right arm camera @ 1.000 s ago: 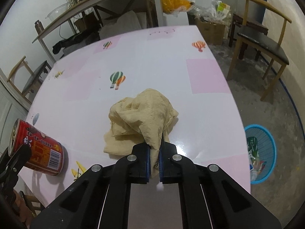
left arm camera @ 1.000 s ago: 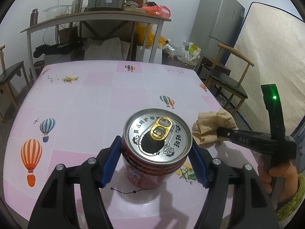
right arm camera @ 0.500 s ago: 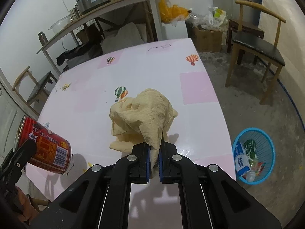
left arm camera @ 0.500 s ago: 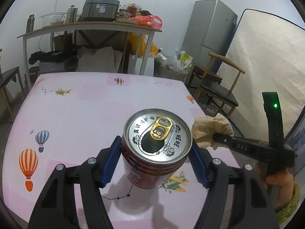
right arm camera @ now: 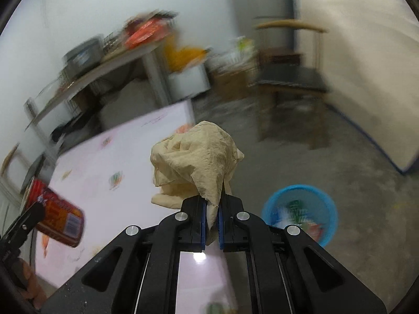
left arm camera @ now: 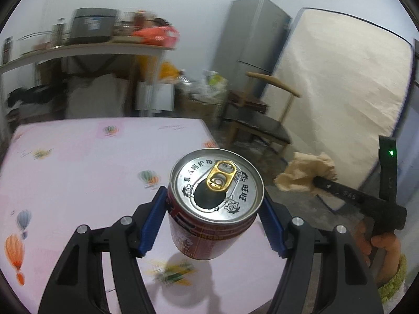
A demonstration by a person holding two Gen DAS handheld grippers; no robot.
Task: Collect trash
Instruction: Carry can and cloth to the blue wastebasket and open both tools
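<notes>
I see white walls [left arm camera: 199, 7] and a grey concrete floor [right arm camera: 327, 162]. A wooden chair [left arm camera: 262, 123] stands near a grey fridge [left arm camera: 251, 34]; a mattress [left arm camera: 340, 83] leans upright beside them. A cluttered side table [left arm camera: 86, 49] lines the far wall behind my pink worktop [left arm camera: 78, 162].

Printed in black round the silver lid of the red can [left arm camera: 216, 184]: a ring of Chinese characters, the pair 珀珀 legible on the right. Embossed on the dark arm of the right tongs [left arm camera: 318, 180]: digits resembling "046", not sharp. Barcode on the can's side, digits unreadable.
</notes>
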